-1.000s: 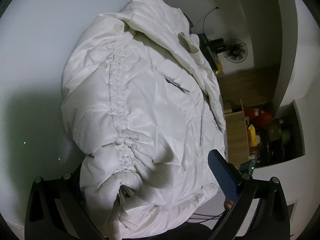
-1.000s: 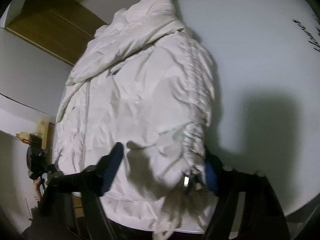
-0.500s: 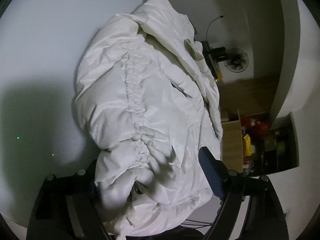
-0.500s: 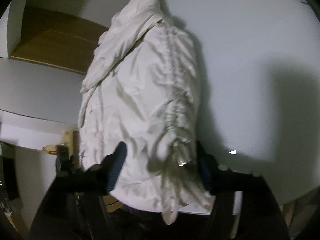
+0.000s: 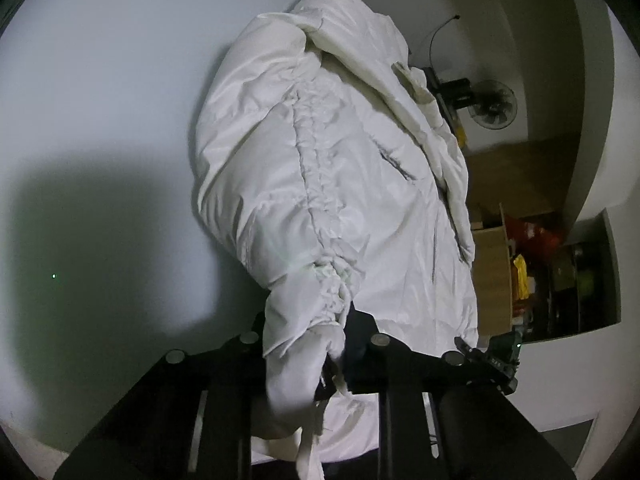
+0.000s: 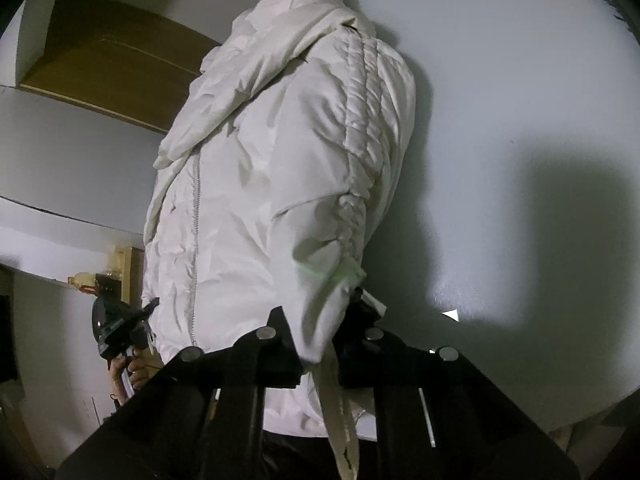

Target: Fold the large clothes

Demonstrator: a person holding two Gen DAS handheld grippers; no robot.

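Observation:
A white puffer jacket (image 5: 340, 168) lies front up on a pale round table (image 5: 100, 100), collar at the far end. My left gripper (image 5: 320, 332) has its jaws closing on the ruched side seam at the near hem corner, with fabric bunched between the pads. In the right wrist view the same jacket (image 6: 260, 160) rests on the table (image 6: 520, 80). There my right gripper (image 6: 324, 332) is closing its jaws on the other hem corner, and a drawstring tab hangs below. A hand (image 6: 128, 368) holds the other tool at the jacket's left hem.
A standing fan (image 5: 494, 108) and a wooden shelf (image 5: 492, 272) with red and yellow items stand past the table's right edge. A bottle (image 6: 82, 280) sits on a ledge at the left. The table's near rim lies just under both grippers.
Both pairs of jaws stood wide around the hem corners and have now pinched together on the fabric. The jacket's lower corners are gathered and drawn in.

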